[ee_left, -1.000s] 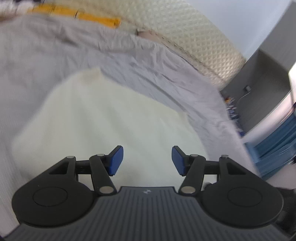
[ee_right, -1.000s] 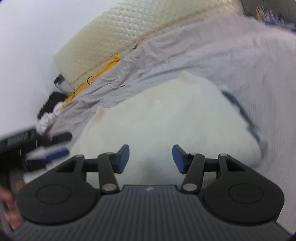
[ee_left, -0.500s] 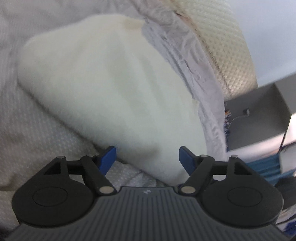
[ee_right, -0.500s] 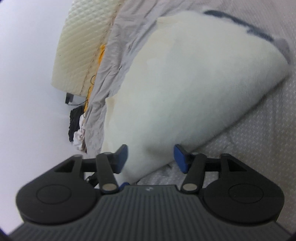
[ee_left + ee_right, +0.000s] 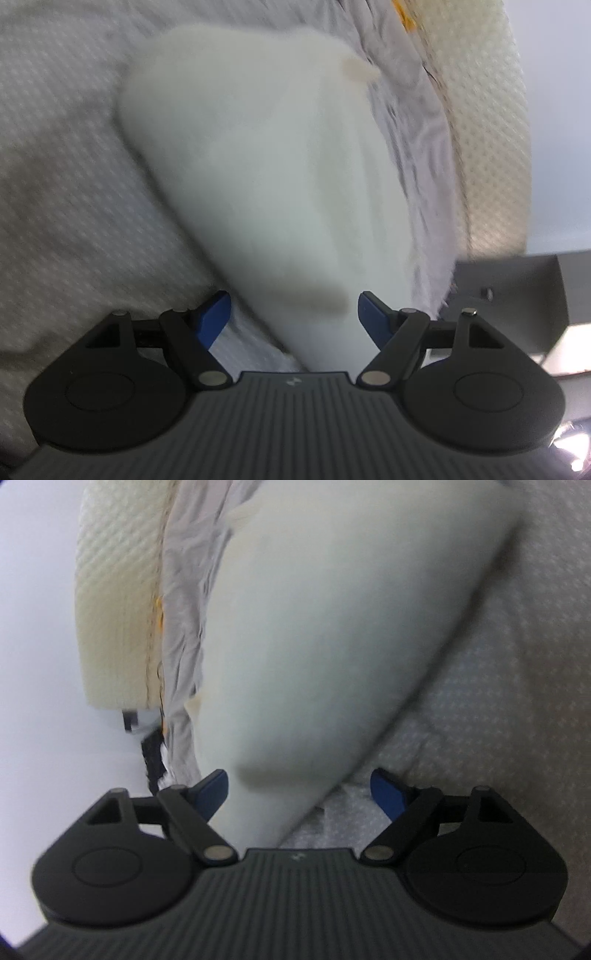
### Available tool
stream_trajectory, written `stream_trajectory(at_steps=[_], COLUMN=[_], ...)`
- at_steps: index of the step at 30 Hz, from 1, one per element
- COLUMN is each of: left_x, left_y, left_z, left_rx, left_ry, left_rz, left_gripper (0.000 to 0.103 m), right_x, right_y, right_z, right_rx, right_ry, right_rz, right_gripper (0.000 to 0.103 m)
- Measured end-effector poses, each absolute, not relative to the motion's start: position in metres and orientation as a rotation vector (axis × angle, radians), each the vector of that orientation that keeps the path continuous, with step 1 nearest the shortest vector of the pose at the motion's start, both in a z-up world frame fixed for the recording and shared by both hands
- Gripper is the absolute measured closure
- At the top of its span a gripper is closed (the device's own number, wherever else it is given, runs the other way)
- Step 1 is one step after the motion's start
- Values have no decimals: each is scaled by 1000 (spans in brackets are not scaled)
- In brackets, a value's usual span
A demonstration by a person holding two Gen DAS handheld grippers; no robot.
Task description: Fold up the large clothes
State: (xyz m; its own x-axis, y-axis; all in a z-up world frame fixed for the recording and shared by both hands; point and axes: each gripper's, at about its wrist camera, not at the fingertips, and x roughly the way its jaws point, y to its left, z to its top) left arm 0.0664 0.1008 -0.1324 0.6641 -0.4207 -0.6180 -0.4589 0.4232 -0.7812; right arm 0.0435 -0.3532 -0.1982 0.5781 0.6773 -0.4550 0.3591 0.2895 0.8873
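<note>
Both hand-held grippers [image 5: 294, 317] [image 5: 299, 794] straddle white garment [image 5: 266, 177], right jaws opening.

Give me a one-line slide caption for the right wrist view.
Right gripper, jaws opening, straddles the near corner of a folded white garment on a dotted grey bedspread.

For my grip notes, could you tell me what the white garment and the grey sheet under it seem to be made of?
White garment: apparently a soft, thick, matte fleece or knit; fuzzy edges and no sheen, though blur leaves this open.
Grey sheet: thin woven fabric, likely cotton, matte, printed with small pale marks, crumpling into fine creases near the mattress edge.
</note>
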Motion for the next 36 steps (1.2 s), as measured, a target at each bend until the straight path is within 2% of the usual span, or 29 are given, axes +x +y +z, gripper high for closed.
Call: stream_trajectory(at_steps=[5,9,12,14,15,17,20,28,36], left_x=[69,83,90,93,93,92,89,69,23], left_y=[122,113,106,103,101,101,100,93,90], left_z=[-141,-136,-133,-127,-122,-117,-107,-56,-17], left_rx=[-1270,-1165,-1081,-1034,-1000,-970,-940,-860,-800], left_ry=[838,822,821,803,793,773,747,644,619], left_rz=[83,89,125,135,141,143,139,96,26], left_gripper=[25,25,34,48,51,62,71,75,76], right_x=[37,34,36,39,37,38,40,20,-10], right_y=[-371,-383,-384,-383,-386,-388,-390,-402,-413], right_z=[-189,-185,-182,-179,-179,-176,-164,-132,-106], right_rx=[1335,1297,1254,1240,1239,1226,1192,1116,1077], right_ry=[883,846,836,832,829,819,782,654,623], right_rz=[159,46,41,46,51,66,102,174,221], right_gripper=[19,29,30,36,38,49,60,75,80])
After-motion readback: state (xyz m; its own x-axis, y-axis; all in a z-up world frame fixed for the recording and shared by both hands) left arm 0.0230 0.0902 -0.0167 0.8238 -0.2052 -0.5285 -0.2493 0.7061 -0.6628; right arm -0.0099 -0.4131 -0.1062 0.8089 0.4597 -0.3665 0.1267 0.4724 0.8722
